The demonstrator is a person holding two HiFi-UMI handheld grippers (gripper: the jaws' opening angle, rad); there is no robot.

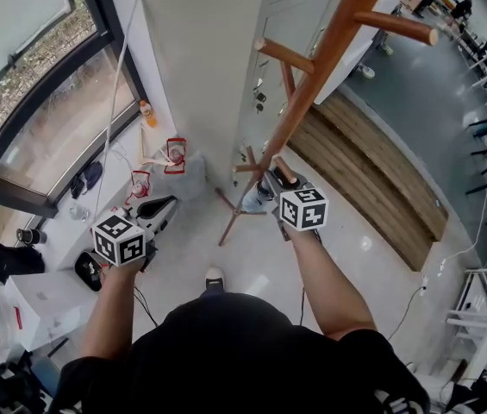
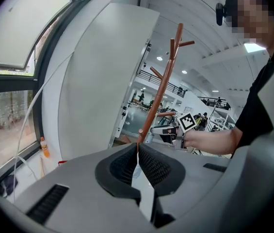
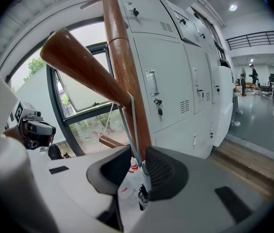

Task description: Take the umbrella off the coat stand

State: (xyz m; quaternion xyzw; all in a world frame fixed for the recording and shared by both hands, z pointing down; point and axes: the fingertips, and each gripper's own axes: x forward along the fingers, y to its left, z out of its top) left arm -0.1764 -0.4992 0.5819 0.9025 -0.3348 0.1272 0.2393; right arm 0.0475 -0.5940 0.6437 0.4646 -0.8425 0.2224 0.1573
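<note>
The right hand-held gripper (image 3: 137,153) holds its jaws partly apart around the thin blue-green loop (image 3: 133,125) by which the umbrella (image 3: 140,196) hangs, only its dark end showing just below them; the loop runs up to a peg (image 3: 78,67) of the brown wooden coat stand (image 3: 125,72) straight ahead. The left hand-held gripper (image 2: 137,147), off to the left on an outstretched bare forearm (image 1: 114,309), is closed on nothing. Below lies pale floor (image 1: 260,266), with grey lockers (image 3: 175,67) and a large window (image 1: 45,119) beyond.
</note>
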